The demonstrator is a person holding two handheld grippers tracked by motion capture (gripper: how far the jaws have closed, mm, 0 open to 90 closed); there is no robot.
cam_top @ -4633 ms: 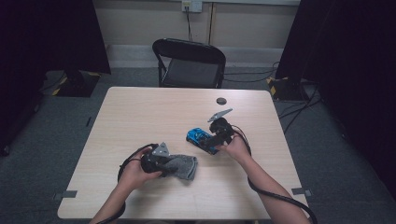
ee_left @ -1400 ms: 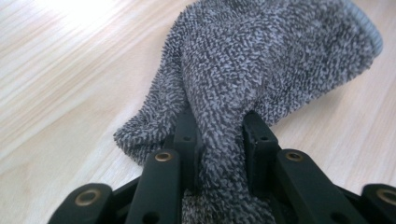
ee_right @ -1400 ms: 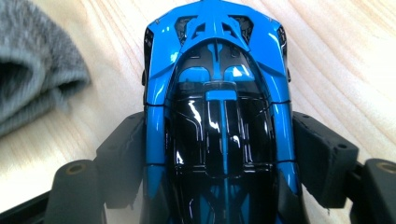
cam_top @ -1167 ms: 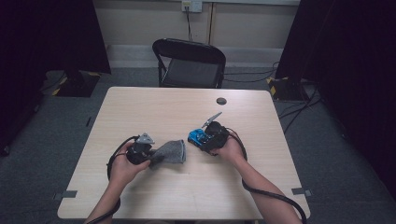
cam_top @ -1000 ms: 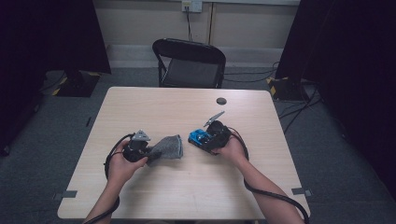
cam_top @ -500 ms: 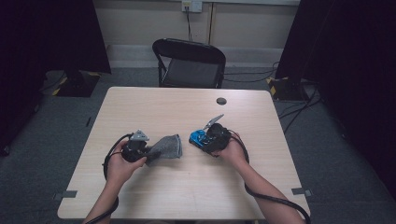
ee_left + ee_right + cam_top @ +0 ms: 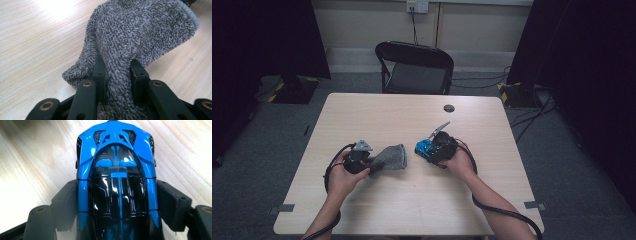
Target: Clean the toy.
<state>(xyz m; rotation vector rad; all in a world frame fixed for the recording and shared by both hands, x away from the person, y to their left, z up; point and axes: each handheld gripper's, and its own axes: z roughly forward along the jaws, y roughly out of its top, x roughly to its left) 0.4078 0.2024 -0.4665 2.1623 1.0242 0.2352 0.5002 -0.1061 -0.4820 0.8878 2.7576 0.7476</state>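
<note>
A pale wooden tabletop [image 7: 412,120] carries the work, with a black folding chair [image 7: 417,67] pushed up to its far edge and a small dark round spot [image 7: 449,108] near that edge.

On the near half, left of centre, lies a grey fuzzy sock [image 7: 389,157]. Its long axis runs roughly left to right across the tabletop, with the open cuff pointing right toward the toy car and the narrower end toward the person's left hand. The left hand-held gripper [image 7: 362,162] is pressed together on that narrow end; in the left gripper view the sock [image 7: 140,37] is bunched between the two black jaws and fans out wider beyond them, its ribbed cuff at the far end.

Just right of centre, near the sock but apart from it, is a blue and black toy car [image 7: 427,147]. The right hand-held gripper [image 7: 434,150] clamps it by its two flanks. In the right gripper view the car [image 7: 117,182] runs lengthwise straight away along the jaws, roof up.
</note>
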